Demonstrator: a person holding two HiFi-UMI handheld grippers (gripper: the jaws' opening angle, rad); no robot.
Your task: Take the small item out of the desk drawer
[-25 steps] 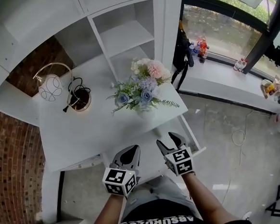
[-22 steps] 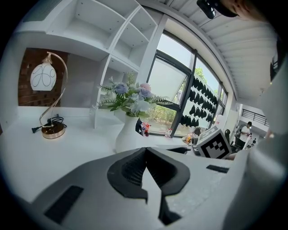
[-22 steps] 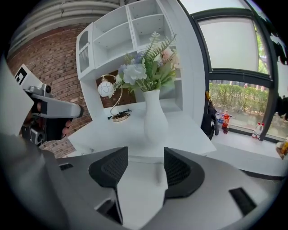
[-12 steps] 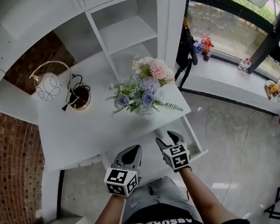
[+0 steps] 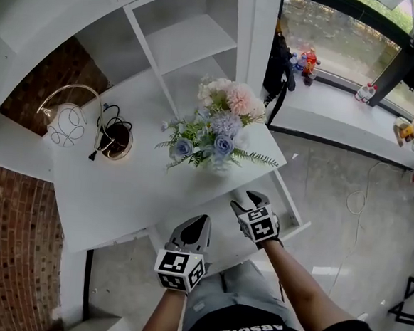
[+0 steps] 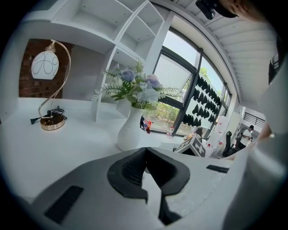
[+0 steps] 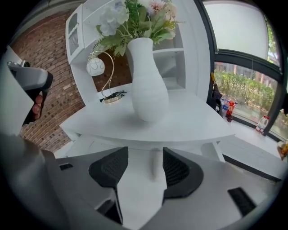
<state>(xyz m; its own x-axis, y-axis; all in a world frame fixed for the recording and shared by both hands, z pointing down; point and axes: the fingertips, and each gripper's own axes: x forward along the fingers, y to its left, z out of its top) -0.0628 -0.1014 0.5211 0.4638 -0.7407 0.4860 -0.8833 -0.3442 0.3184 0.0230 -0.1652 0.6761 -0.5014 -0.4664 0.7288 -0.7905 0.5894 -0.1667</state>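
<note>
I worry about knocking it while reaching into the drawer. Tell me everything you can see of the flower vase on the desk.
The vase is plain white, smooth and matte, and looks like ceramic. It has a slim neck that widens to a rounded belly. It stands upright on the white desk, toward its right-hand end. It holds pink, white and blue flowers with green fern-like sprays spreading wide above it. Nothing but the desk touches it.

I see the white desk drawer (image 5: 288, 200) pulled open, lower right of centre; inside lies a pale, oblong small item (image 7: 155, 167), blurry.
</note>
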